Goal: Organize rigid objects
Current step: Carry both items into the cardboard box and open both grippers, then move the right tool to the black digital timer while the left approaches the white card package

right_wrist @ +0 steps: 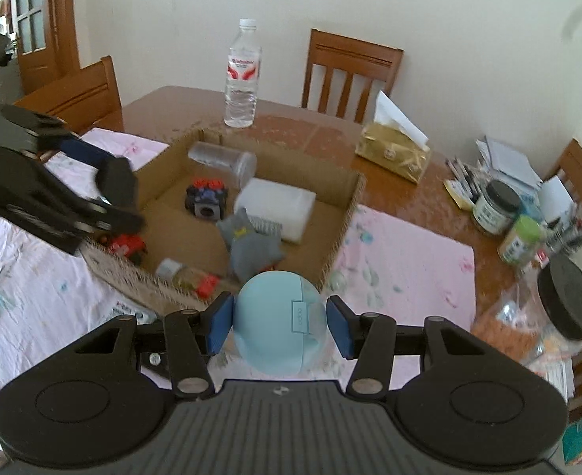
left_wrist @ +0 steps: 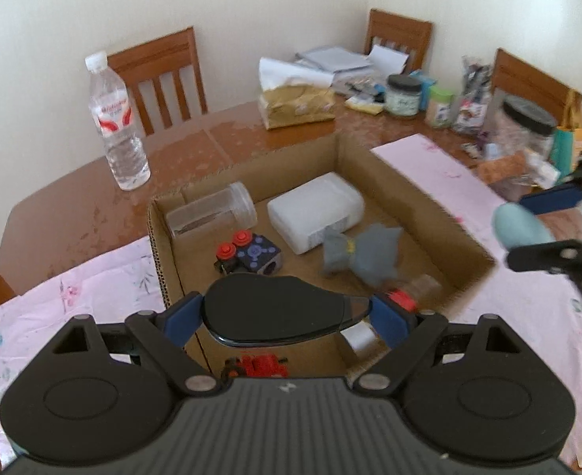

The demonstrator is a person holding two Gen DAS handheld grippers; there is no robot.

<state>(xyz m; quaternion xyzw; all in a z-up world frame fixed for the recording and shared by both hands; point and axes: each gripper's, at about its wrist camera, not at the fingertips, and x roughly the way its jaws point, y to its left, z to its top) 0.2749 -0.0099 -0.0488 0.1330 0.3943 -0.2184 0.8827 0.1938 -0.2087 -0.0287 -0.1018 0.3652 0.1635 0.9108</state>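
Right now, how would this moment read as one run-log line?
left gripper: shut on black case | right gripper: shut on blue egg-shaped case | both above cardboard box

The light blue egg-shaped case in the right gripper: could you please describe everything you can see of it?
The light blue egg-shaped case looks like smooth matte plastic, with a seam splitting it into two shells and a small embossed tab across that seam. It appears closed. The right gripper holds it between its blue pads, in the air near the cardboard box, above the pink cloth.
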